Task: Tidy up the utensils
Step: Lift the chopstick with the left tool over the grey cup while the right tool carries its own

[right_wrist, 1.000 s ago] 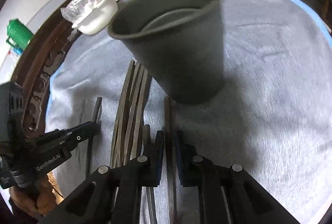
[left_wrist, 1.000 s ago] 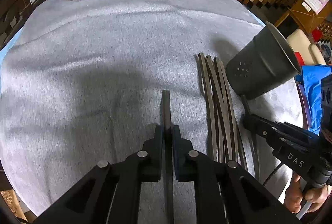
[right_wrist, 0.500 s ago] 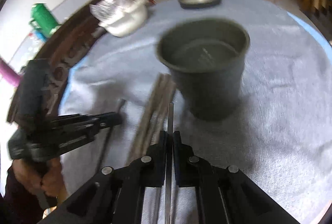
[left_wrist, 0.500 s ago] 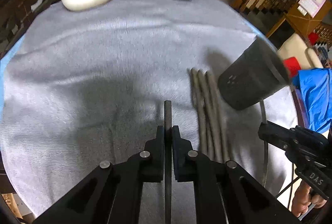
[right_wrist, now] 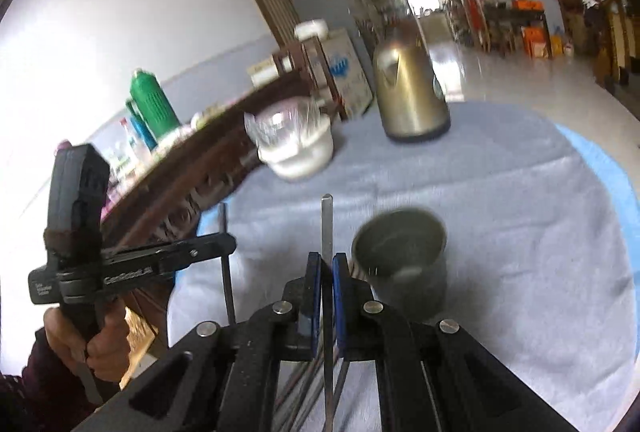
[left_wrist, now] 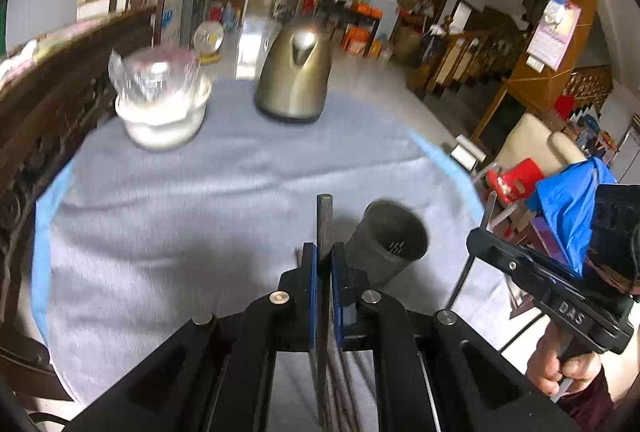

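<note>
Both tongs lifted w/ their loads: left tongs (left_wrist: 324, 268) clamped on a dark flat metal utensil (left_wrist: 324, 220), right tongs (right_wrist: 326, 274) on a slim silver metal utensil (right_wrist: 327, 228), above grey-clothed table (left_wrist: 180, 200), near dark metal cup (right_wrist: 404, 264).

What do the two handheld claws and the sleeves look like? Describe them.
Both claws, left and right, are black angular plastic with blue pads and silver bolts. White lettering marks their sides, "DAS" on the right one. The person wears dark maroon sleeves.
</note>
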Tool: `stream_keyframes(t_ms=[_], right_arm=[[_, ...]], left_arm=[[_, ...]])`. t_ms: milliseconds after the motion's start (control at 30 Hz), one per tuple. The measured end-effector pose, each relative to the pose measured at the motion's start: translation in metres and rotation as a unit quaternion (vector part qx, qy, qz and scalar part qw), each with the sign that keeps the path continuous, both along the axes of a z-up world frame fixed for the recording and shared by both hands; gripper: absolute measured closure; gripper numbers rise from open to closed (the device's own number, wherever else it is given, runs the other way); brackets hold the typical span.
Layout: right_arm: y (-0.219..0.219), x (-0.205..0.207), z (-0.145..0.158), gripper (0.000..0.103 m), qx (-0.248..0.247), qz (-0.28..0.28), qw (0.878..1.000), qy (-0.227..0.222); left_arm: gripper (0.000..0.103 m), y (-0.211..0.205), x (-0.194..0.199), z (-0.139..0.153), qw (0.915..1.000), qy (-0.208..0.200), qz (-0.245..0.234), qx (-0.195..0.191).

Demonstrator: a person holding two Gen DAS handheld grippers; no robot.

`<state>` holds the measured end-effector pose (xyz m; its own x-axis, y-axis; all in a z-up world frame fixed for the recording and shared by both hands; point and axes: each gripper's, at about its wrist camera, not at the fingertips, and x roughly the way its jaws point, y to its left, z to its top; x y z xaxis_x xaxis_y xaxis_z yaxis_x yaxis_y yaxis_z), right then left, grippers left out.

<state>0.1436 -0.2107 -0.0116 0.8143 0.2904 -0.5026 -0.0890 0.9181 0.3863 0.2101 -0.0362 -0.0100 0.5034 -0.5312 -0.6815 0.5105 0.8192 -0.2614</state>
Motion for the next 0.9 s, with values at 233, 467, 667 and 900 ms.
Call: stream_keyframes(t_ms=[233, 467, 667, 900], right_arm=[[-0.019, -0.007, 0.042, 0.097, 0.014, -0.031, 0.997, -0.065], [-0.042, 0.002, 0.081, 0.097, 0.014, -0.073, 0.992, -0.104], [-0.062, 0.013, 0.1, 0.097, 0.0, -0.118, 0.985, -0.124], [-0.076, 0.019, 0.098, 0.097, 0.005, -0.138, 0.982, -0.126]], left_arm=[[0.096, -0.003, -0.005, 0.046, 0.9979, -0.047, 0.007, -0.044], [0.096, -0.025, 0.003, 0.098, 0.9925, -0.102, 0.012, -0.067], [0.096, -0.05, 0.015, 0.117, 0.9883, -0.126, 0.014, -0.086], [0.096, -0.071, 0.031, 0.109, 0.9888, -0.12, 0.015, -0.087]])
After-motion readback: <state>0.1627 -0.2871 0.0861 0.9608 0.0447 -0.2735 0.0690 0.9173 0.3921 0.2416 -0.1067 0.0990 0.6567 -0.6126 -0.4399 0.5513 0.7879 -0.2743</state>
